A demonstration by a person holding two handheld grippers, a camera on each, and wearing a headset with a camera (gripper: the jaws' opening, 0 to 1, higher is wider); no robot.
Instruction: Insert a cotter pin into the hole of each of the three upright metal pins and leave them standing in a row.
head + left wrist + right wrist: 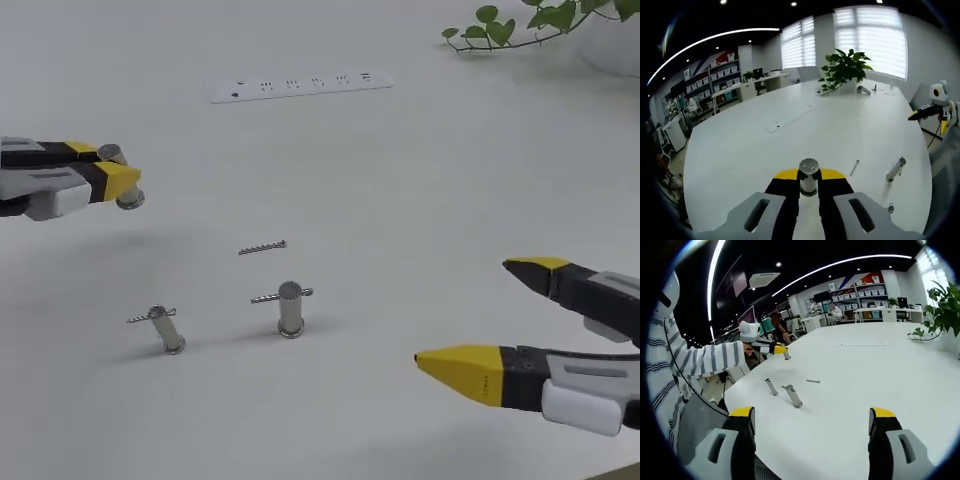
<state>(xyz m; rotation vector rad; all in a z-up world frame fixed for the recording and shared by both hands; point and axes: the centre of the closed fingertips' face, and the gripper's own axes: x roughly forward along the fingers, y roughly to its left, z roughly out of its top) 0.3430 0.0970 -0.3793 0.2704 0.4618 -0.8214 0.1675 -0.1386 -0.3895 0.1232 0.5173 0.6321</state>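
The left gripper (122, 185) is clamped tight on one metal pin (809, 177), above the table (400, 180). The right gripper (465, 312) gapes wide (empty). Two cottered pins (290, 310) (165, 328) sit near a loose cotter pin (262, 248).

We held the left hand-held gripper (122, 188) level above the table at the left, its jaws closed on a metal pin (809, 175) that stood upright between the tips. Our right hand-held gripper (465, 312) sat low at the right, pointing left, jaws spread wide with nothing between them. Our striped sleeve (705, 360) stretched out behind the left one.
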